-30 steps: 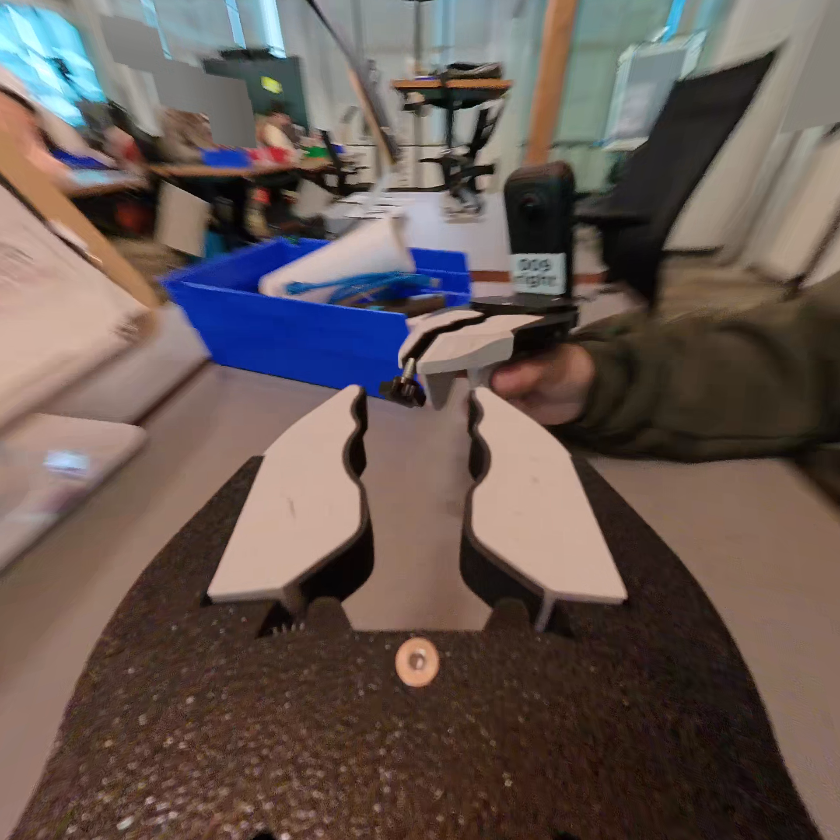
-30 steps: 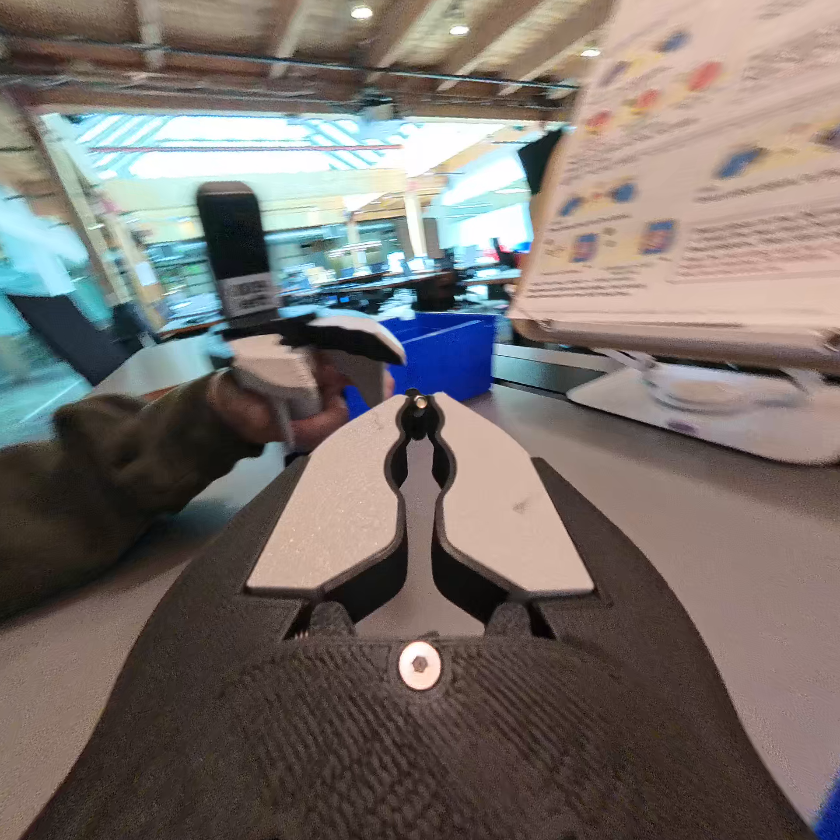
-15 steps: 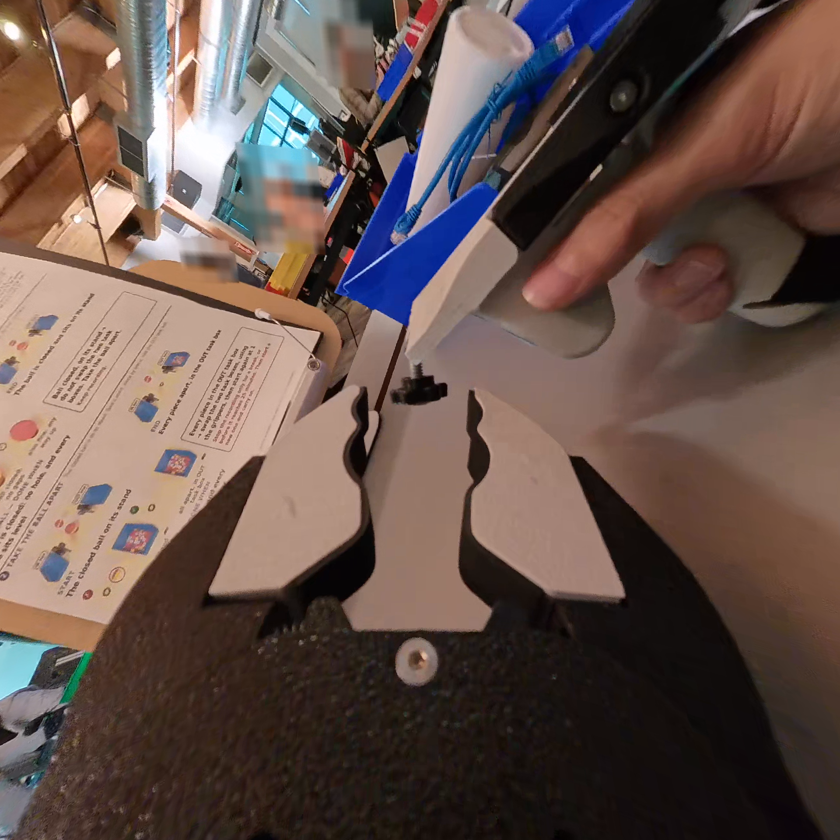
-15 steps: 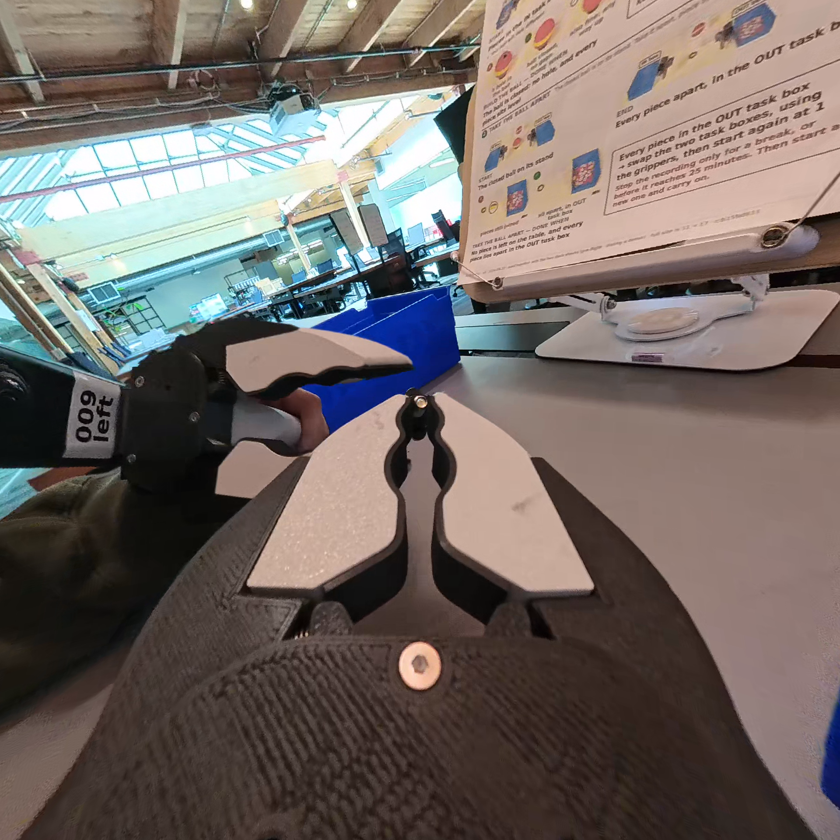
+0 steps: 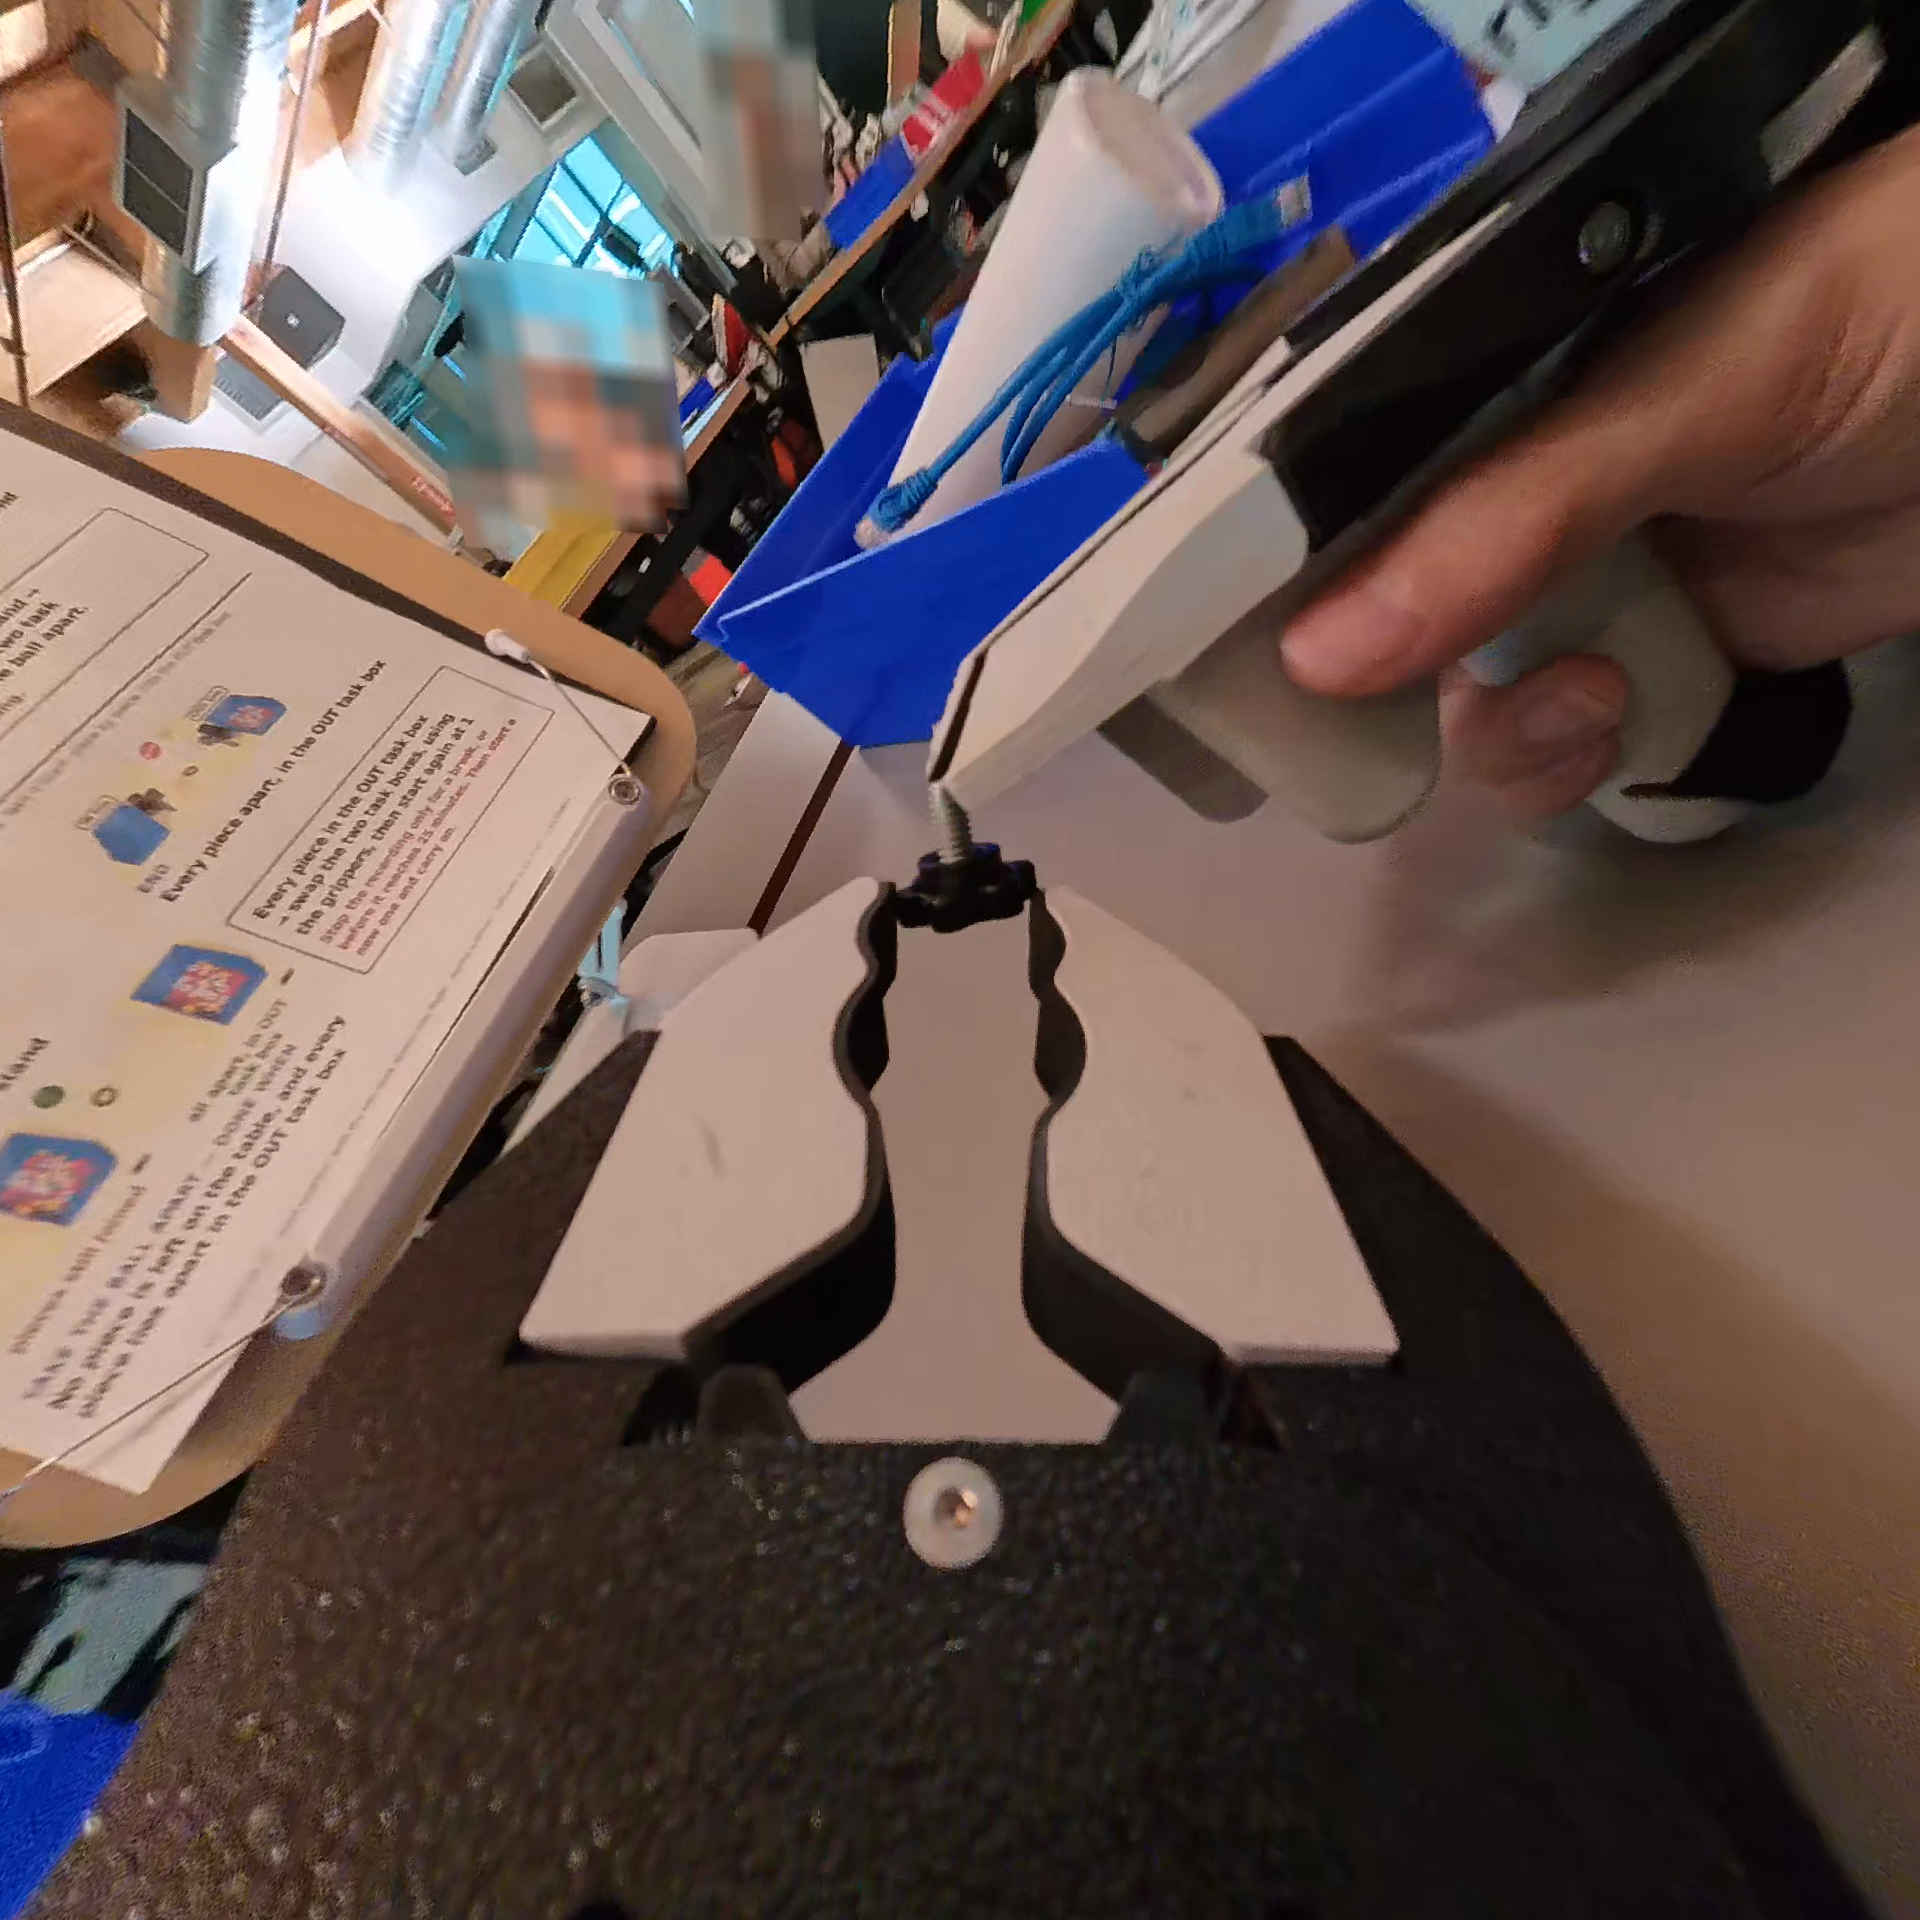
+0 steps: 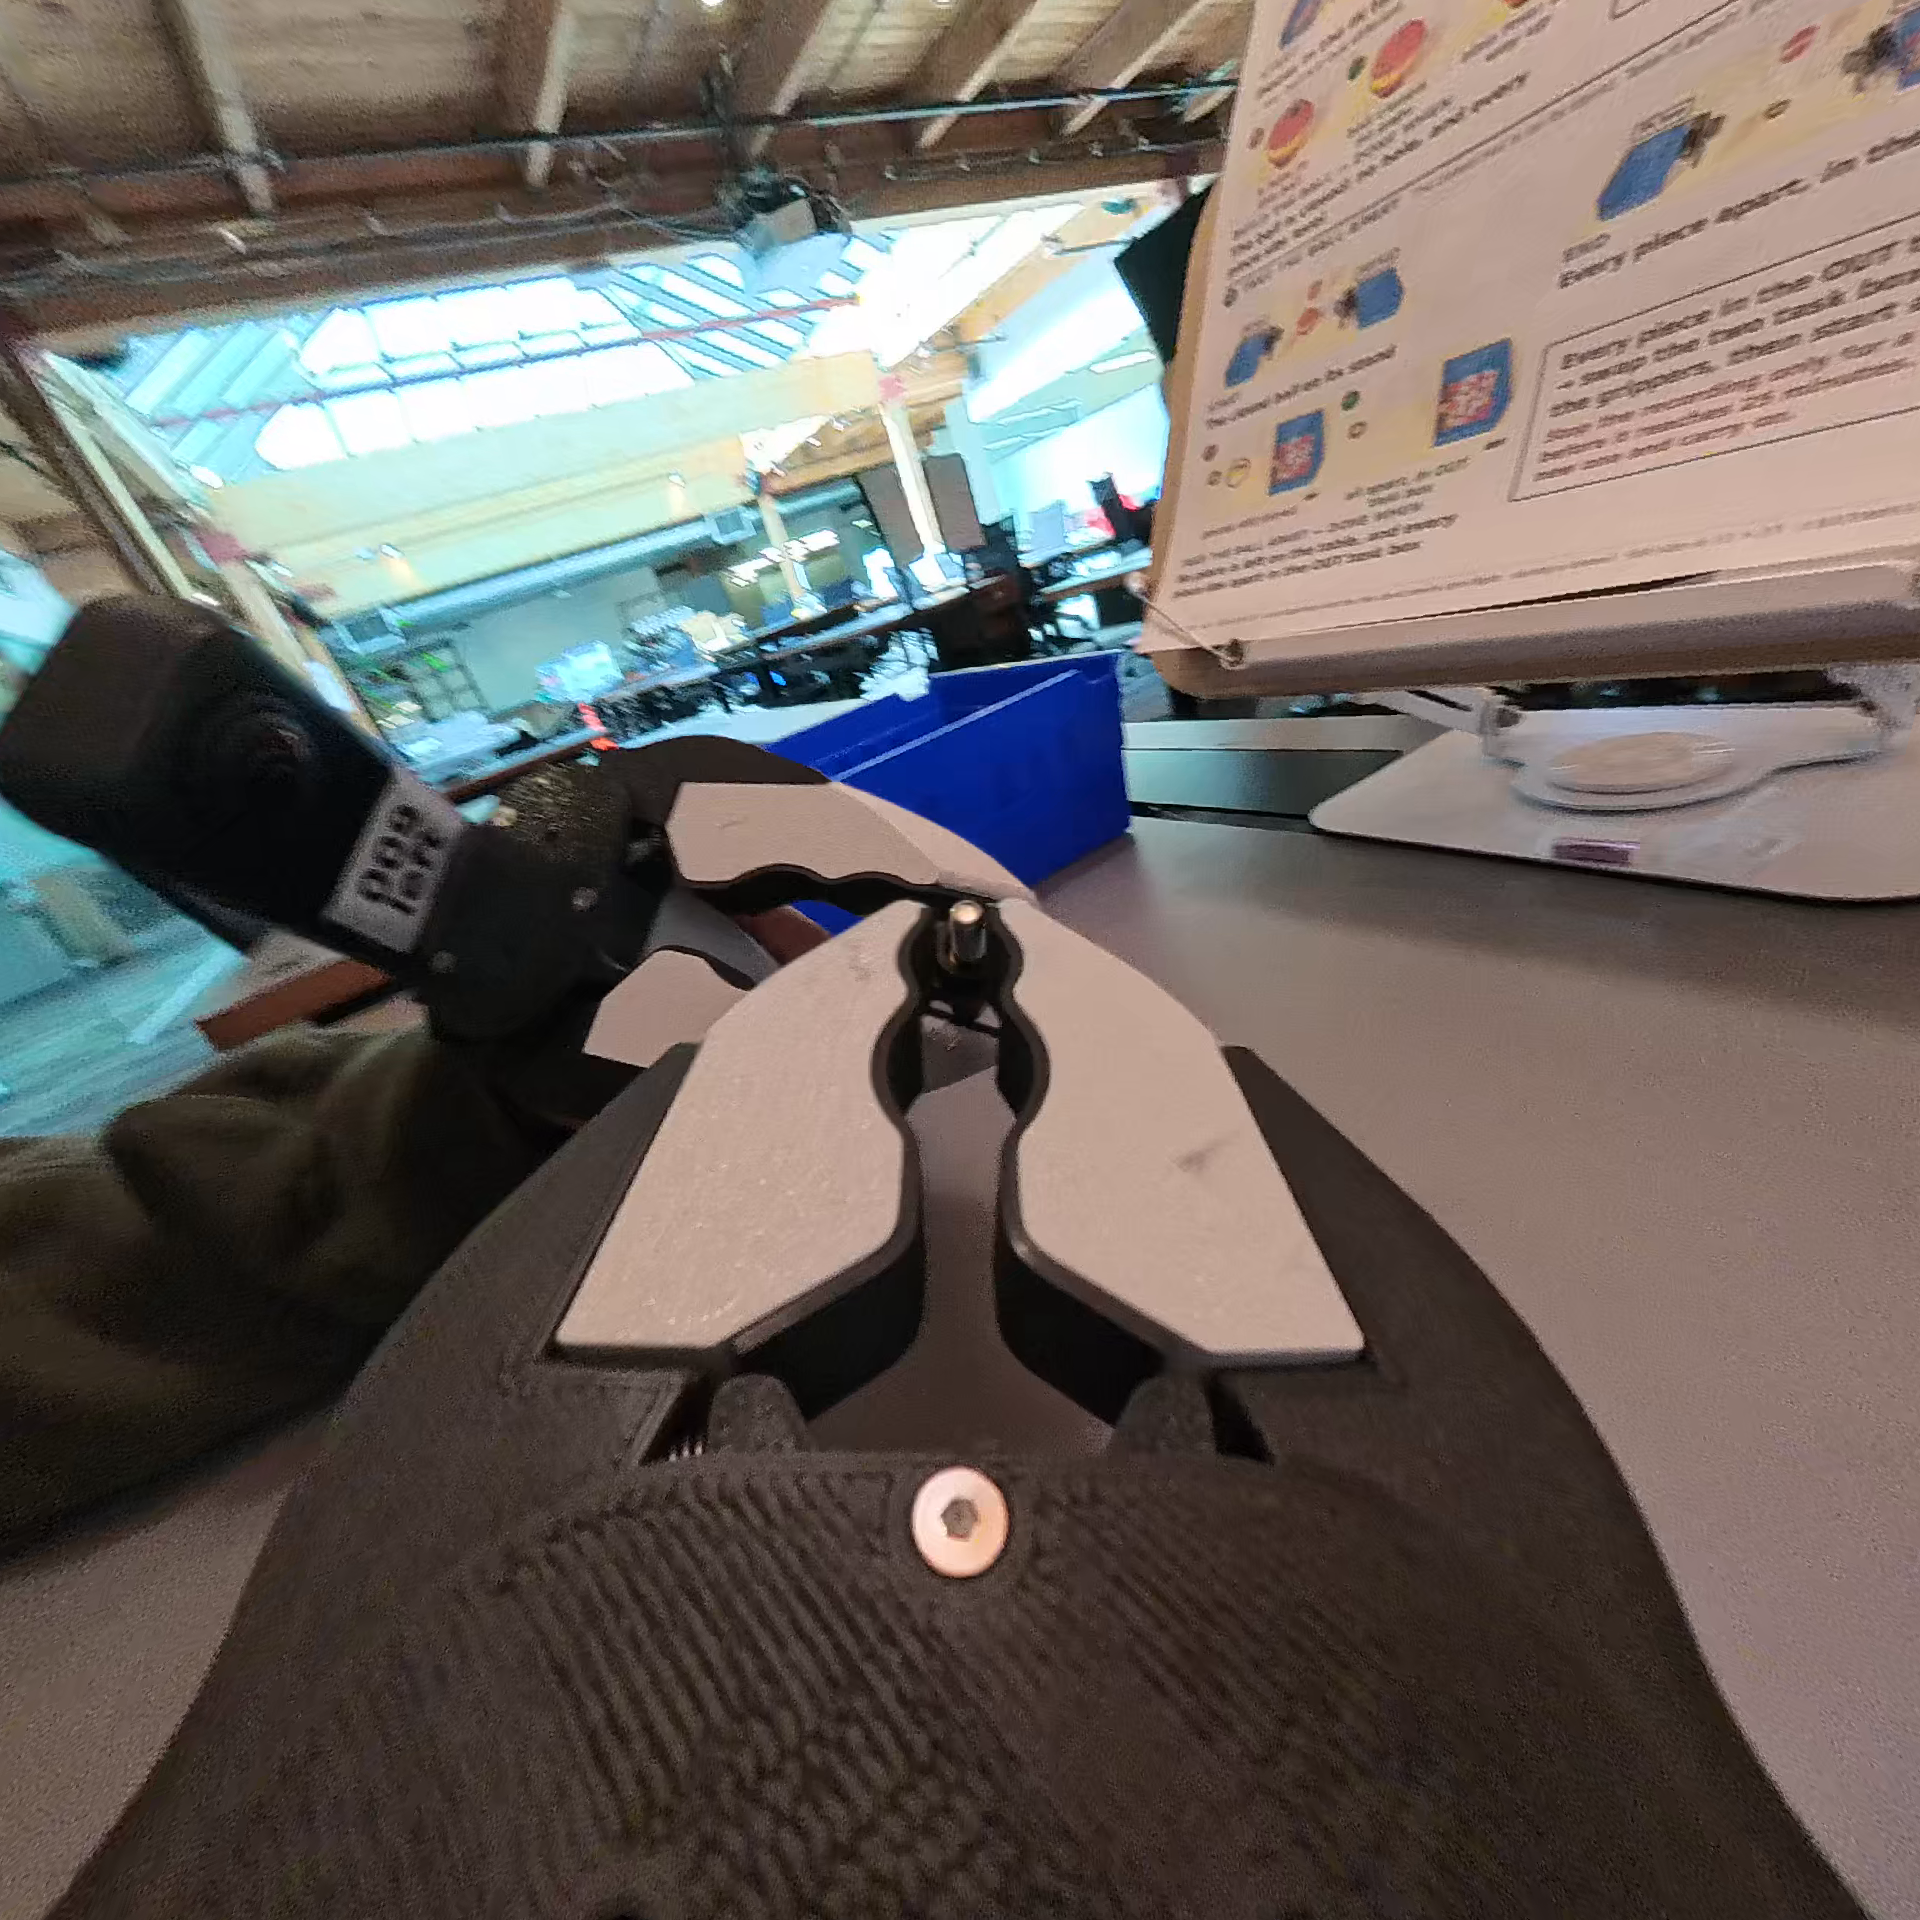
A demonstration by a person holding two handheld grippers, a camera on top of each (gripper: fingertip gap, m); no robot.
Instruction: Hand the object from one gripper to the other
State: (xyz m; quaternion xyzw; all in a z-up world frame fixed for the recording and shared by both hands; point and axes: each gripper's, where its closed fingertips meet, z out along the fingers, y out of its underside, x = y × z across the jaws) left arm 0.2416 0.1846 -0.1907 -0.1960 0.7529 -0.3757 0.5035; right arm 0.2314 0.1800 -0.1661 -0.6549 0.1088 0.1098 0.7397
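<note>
The left gripper (image 5: pixel 961 902) has its jaws closed onto the black knob of a small thumbscrew (image 5: pixel 961 891), fingertips touching it on both sides. The right gripper (image 6: pixel 961 940) pinches the same screw's metal shaft from above, jaws clenched. A hand (image 5: pixel 1662 499) holds the right gripper. Behind stand a blue bin (image 5: pixel 914 613) and an instruction sheet (image 5: pixel 260 935) over the grey table (image 5: pixel 1558 1039).

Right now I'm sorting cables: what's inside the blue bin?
In the blue bin: a white roll and a blue cable. The right gripper hides the rest.
</note>
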